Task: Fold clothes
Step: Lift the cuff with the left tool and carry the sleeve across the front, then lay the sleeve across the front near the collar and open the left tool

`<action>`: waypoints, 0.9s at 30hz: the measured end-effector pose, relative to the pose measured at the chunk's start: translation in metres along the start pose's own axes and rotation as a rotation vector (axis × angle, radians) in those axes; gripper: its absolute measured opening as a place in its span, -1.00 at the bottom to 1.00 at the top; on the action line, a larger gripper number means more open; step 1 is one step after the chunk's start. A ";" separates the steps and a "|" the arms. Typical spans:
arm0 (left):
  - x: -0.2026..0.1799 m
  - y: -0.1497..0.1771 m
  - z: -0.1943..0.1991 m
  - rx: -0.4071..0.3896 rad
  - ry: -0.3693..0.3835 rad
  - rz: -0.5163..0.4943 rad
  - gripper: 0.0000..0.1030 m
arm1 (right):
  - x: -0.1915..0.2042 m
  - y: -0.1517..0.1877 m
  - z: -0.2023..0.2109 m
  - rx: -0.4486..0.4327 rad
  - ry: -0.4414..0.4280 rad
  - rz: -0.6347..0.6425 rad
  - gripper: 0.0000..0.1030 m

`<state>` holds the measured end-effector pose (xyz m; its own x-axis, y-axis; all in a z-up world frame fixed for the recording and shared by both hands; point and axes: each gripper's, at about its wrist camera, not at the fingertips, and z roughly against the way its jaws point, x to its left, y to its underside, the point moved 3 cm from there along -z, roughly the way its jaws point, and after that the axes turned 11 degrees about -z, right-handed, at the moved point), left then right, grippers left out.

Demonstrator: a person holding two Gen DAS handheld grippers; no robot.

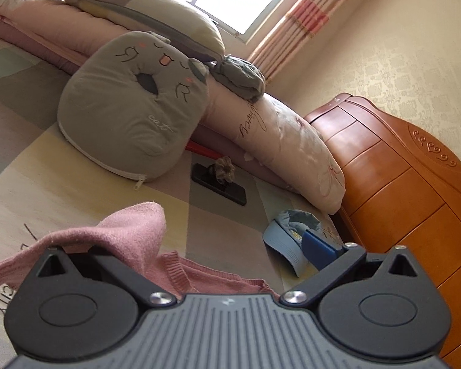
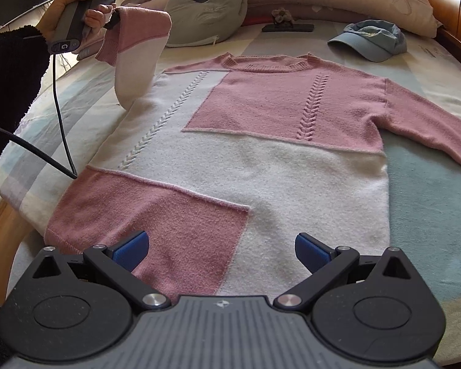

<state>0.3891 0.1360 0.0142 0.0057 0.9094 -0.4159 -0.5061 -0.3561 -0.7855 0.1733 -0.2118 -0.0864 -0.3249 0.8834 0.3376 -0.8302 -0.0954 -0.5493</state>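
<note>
The pink-and-white sweater lies flat on the bed, neckline toward the grey cat cushion. The left tongs are clamped on one sleeve cuff, lifted above the sweater. The right tongs hover over the hem, fingers apart. A blue cap lies beside the cushion.

Fuzzy knitted sweater on smooth cotton bedsheet; glossy varnished wooden headboard; matt black plastic gripper, blue pads.
</note>
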 end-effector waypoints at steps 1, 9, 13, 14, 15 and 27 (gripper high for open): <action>-0.004 0.001 -0.003 0.006 -0.002 -0.007 0.98 | -0.002 0.000 0.001 -0.002 0.001 -0.003 1.00; -0.041 0.013 -0.027 0.042 -0.031 -0.119 0.97 | -0.008 -0.003 0.002 0.000 -0.023 -0.028 1.00; -0.051 0.022 -0.042 0.053 -0.014 -0.130 0.97 | -0.010 -0.005 0.003 -0.006 -0.006 -0.013 1.00; -0.053 0.024 -0.046 0.055 -0.019 -0.136 0.97 | -0.010 -0.006 0.003 -0.007 -0.002 -0.012 1.00; -0.057 0.027 -0.050 0.057 -0.029 -0.146 0.97 | -0.011 -0.007 0.004 -0.011 -0.001 -0.015 1.00; -0.092 0.070 -0.094 0.039 -0.075 -0.227 0.97 | -0.024 -0.013 0.003 -0.015 0.028 -0.016 1.00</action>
<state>0.4343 0.0078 -0.0455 0.0602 0.9790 -0.1946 -0.5324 -0.1334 -0.8359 0.1902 -0.2334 -0.0854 -0.2987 0.8971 0.3254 -0.8281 -0.0742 -0.5556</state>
